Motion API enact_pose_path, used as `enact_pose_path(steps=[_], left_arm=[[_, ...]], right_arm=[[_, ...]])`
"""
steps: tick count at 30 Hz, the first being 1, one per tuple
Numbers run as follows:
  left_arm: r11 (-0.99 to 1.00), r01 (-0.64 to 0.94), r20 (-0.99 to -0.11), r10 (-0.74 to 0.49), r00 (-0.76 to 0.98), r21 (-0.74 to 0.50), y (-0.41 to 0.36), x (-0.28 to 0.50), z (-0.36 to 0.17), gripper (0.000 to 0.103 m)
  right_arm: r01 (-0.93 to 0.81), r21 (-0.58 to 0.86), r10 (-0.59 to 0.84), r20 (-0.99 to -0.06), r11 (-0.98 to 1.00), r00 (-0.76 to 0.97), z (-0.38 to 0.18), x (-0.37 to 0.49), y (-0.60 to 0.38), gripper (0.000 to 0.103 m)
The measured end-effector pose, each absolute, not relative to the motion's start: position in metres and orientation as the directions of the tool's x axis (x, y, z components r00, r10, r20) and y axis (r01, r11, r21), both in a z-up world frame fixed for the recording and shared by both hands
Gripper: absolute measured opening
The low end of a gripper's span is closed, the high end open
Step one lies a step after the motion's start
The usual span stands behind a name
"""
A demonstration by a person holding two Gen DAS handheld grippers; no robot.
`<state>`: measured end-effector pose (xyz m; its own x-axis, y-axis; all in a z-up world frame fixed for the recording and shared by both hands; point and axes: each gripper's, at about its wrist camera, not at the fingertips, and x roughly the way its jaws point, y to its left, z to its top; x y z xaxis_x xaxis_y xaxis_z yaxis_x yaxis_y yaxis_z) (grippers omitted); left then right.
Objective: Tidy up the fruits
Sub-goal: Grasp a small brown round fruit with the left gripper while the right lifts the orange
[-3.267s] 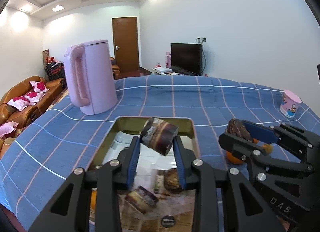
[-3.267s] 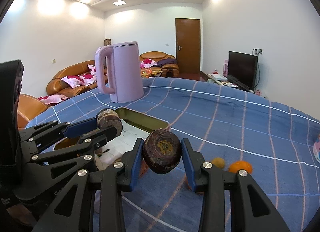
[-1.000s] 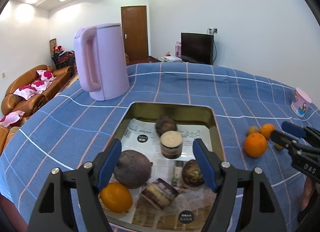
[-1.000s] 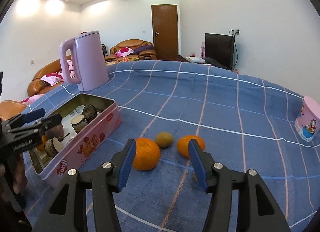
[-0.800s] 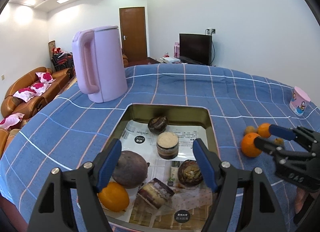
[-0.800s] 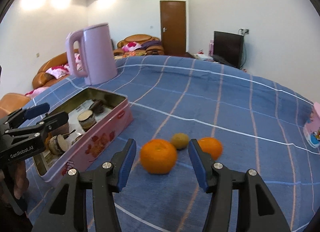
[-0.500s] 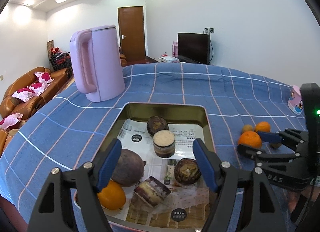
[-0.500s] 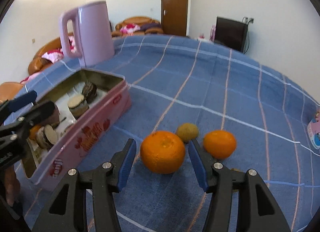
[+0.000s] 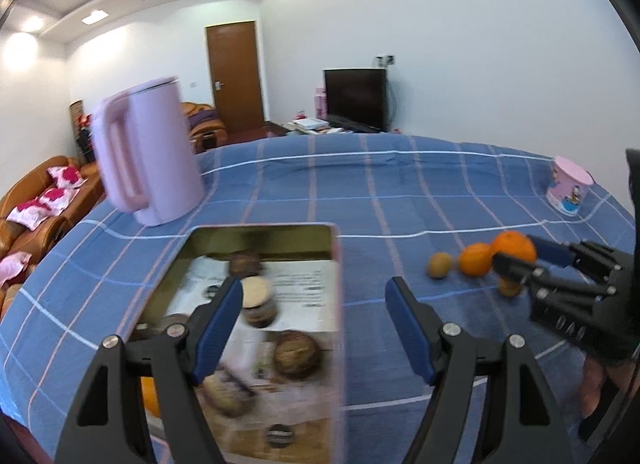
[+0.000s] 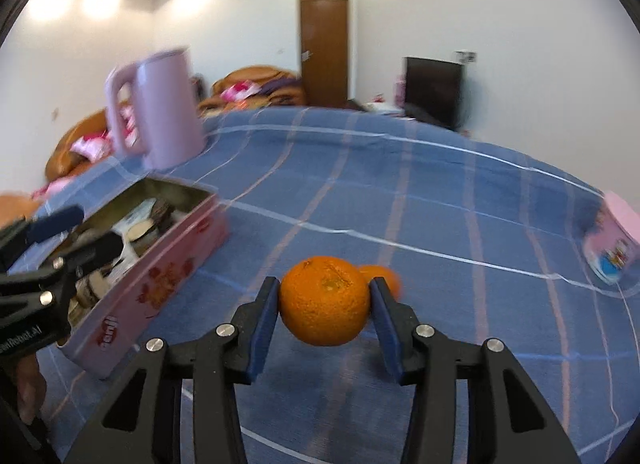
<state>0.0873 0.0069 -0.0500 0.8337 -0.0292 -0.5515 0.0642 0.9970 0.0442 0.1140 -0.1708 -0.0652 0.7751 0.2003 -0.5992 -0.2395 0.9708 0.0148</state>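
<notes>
The right claw [image 10: 324,300] has just been closing, and its two blue pads now press on either side of a large orange [image 10: 324,301], which sits between them above the blue checked cloth [image 10: 400,203] that covers the bench. Whether the orange is clear of the cloth or only just touching it I cannot tell. Just behind it, half hidden by the right-hand pad, a second, smaller orange [image 10: 386,275] lies on the cloth.

From the left wrist view that smaller orange [image 9: 476,260] lies between a little brownish-green fruit [image 9: 440,264] and the gripped orange; another small fruit [image 9: 508,288] peeks out beneath the right claw's fingers.

The left claw [image 9: 314,326] hangs with its jaws wide apart and nothing between the pads, over the right-hand edge of the pink tin box [image 9: 338,304]. The box stands open on the cloth, lined with printed paper, and holds several dark round fruits and cut pieces, blurred here, with a bit of orange showing at its near left corner.

A lilac electric kettle [image 9: 148,155] stands upright beyond the box, and a pink printed cup [image 9: 568,191] stands well apart at the cloth's far right.
</notes>
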Motion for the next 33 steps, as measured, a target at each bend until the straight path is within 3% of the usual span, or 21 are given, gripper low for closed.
enact_pose_path(steps=[11,24,31,33], left_arm=[[0.967,0.253,-0.636,-0.183,0.749,0.02,-0.085,0.104,-0.068,0.076],[0.947,0.321,-0.715,-0.245,0.655,-0.03,-0.139,0.126,-0.085,0.067],[0.938,0.339,-0.769,-0.27,0.58,-0.074,-0.144,0.14,-0.099,0.032],[0.937,0.34,-0.763,-0.277,0.584,-0.079,-0.142,0.137,-0.098,0.031]], right_arm=[[-0.035,0.024,0.043,-0.567,0.999,0.823,-0.063,0.099,-0.261,0.048],[-0.015,0.095,0.063,-0.534,0.995,0.843,-0.061,0.093,-0.279,0.048],[-0.015,0.099,0.066,-0.539,0.995,0.84,-0.061,0.093,-0.279,0.048],[-0.019,0.096,0.068,-0.54,0.995,0.839,-0.061,0.094,-0.278,0.048]])
